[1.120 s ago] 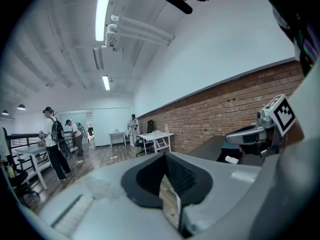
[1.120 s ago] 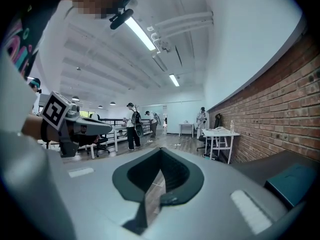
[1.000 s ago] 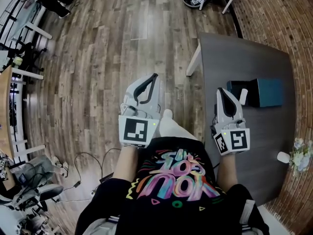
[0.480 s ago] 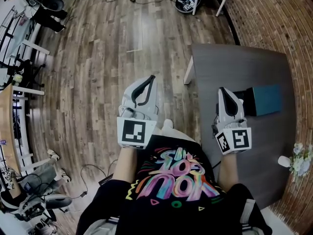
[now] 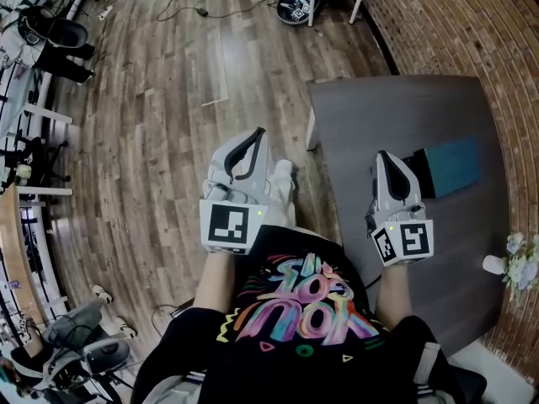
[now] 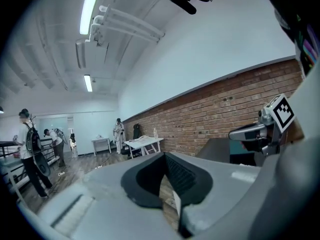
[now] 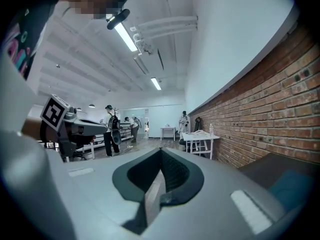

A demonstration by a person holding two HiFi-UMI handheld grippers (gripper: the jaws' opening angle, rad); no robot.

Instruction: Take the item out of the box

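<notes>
**Plainly empty-handed beside the teal box (image 5: 456,165)**

The person stands at the corner of the grey surface (image 5: 370,108) with a pair of tongs in each hand, both held out in front of the waist. The left tongs (image 5: 263,131) hang over the wooden floor (image 5: 152,141), clear of the surface. Their jaws are clenched tip to tip, with nothing caught between them. The right tongs (image 5: 381,154) reach over the near part of the surface. Their jaws are pressed together too, and they hold nothing.

The box lies flat on the surface just past the tips of the right tongs, with its dark end turned toward them. From here I cannot tell whether it is open or what lies inside. A small white vase of flowers (image 5: 509,268) stands near the surface's right edge, by the brick wall (image 5: 472,23) and well apart from the box. Further down the room, a few people (image 7: 111,129) stand about near a white table (image 7: 200,138).
</notes>
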